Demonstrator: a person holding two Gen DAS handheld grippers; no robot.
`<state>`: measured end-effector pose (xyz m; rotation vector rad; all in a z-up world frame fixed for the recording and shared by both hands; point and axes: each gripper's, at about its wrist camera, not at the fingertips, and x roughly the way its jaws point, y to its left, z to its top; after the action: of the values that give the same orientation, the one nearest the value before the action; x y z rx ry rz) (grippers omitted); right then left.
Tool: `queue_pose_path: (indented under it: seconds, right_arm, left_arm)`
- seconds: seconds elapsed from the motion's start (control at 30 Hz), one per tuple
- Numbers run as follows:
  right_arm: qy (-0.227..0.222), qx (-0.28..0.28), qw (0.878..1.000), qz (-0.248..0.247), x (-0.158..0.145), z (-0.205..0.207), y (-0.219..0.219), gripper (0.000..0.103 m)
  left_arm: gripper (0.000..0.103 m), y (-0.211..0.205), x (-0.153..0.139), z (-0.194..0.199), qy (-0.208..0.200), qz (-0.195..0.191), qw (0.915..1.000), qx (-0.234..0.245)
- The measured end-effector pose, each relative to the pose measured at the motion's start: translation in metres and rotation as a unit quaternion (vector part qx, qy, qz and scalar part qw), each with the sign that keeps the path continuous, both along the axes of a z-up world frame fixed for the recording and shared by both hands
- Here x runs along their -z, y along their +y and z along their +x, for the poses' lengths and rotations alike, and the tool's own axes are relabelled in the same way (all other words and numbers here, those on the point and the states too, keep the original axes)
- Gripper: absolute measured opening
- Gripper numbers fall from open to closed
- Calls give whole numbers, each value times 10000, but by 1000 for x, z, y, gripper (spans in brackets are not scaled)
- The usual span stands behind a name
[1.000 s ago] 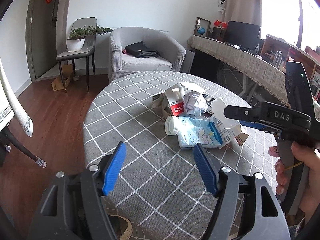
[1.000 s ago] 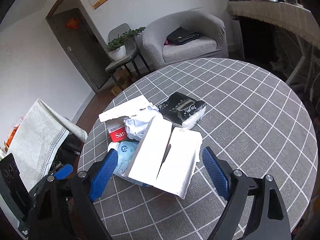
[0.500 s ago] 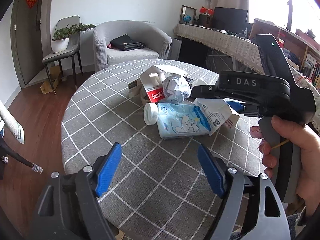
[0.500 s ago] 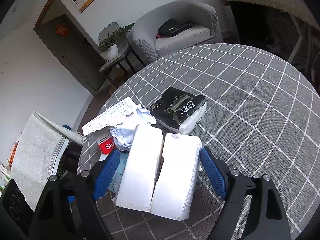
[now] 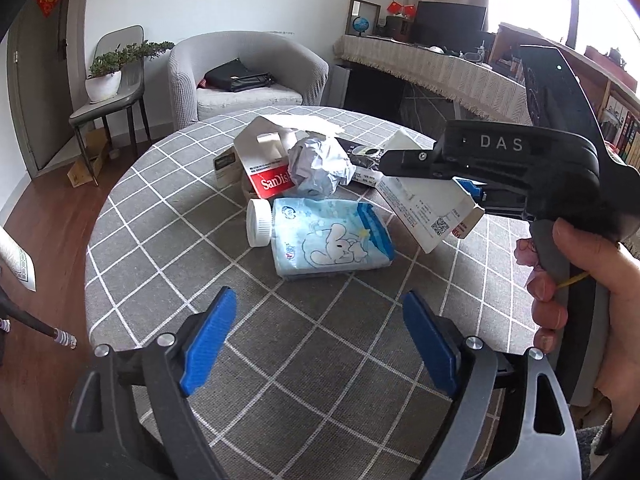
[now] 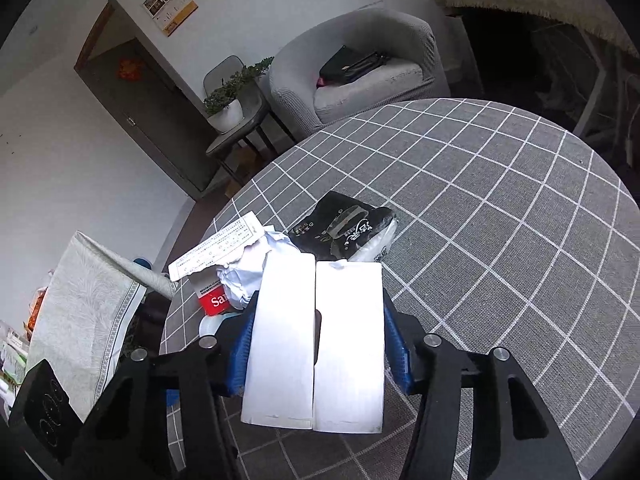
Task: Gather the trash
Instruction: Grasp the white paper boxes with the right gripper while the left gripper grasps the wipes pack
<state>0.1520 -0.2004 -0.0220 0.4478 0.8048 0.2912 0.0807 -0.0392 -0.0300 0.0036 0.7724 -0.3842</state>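
Since the earlier frame, the blue pads of the right gripper (image 6: 316,346) are found closed in from a wide spread.

Left wrist view: the left gripper (image 5: 318,346) is held spread and empty above the grey checked round table (image 5: 168,216). Near it lies a soft blue printed tissue pack (image 5: 328,240), with a white ribbed bottle cap (image 5: 258,224) touching its left end. Behind these, a crumpled white paper ball (image 5: 320,166) and a red-and-white torn card box (image 5: 268,168) are noted.

Right wrist view: a white flattened cardboard carton (image 6: 316,344) is pinched across its width between the pads. A black glossy plastic packet (image 6: 346,232) lies just beyond. The carton is judged light and easily crushed; the hold is best kept on its side edges.
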Motion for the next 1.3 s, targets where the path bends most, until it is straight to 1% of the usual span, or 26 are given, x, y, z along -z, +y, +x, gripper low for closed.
queue_pose_path:
  seconds: [0.13, 0.23, 0.3, 0.33, 0.47, 0.6, 0.77, 0.83, 0.97, 1.13, 1.3]
  right_arm:
    - [-127, 95, 9998, 115, -4, -5, -14, 56]
    - [-126, 104, 9998, 133, -2, -8, -19, 56]
    - [-115, 89, 9997, 183, 0, -10, -23, 56]
    - [-112, 87, 9997, 201, 0, -11, -24, 56]
    - [-159, 83, 9995, 276, -2, -13, -32, 56]
    - [-164, 74, 9993, 337, -1, -17, -36, 56]
    - [-154, 48, 9989, 445, 1, -18, -40, 56]
    - [-167, 46, 9988, 465, 0, -20, -42, 56]
    - [-168, 36, 9984, 530, 1, -22, -46, 56]
    - [-181, 35, 9980, 597, 0, -23, -50, 56]
    - [-187, -35, 9980, 610, -1, -22, -48, 56]
  left_arm:
    - [87, -8, -1, 6, 96, -156, 9998, 85]
    - [88, -10, 0, 14, 159, -218, 9996, 46]
    - [89, -11, 3, 19, 274, -262, 9993, 22]
    - [89, -12, 5, 21, 345, -276, 9990, 14]
    - [90, -15, 5, 25, 375, -227, 9990, -16]
    - [91, -14, 4, 32, 469, -390, 9981, -50]
    - [91, -16, 2, 41, 514, -372, 9979, -140]
    - [92, -19, 2, 44, 519, -309, 9981, -136]
    - [93, -28, 4, 47, 501, 5, 9987, -113]
    - [93, -39, 6, 53, 522, 352, 9978, -219]
    - [92, -48, 9, 58, 446, 681, 9961, -354]
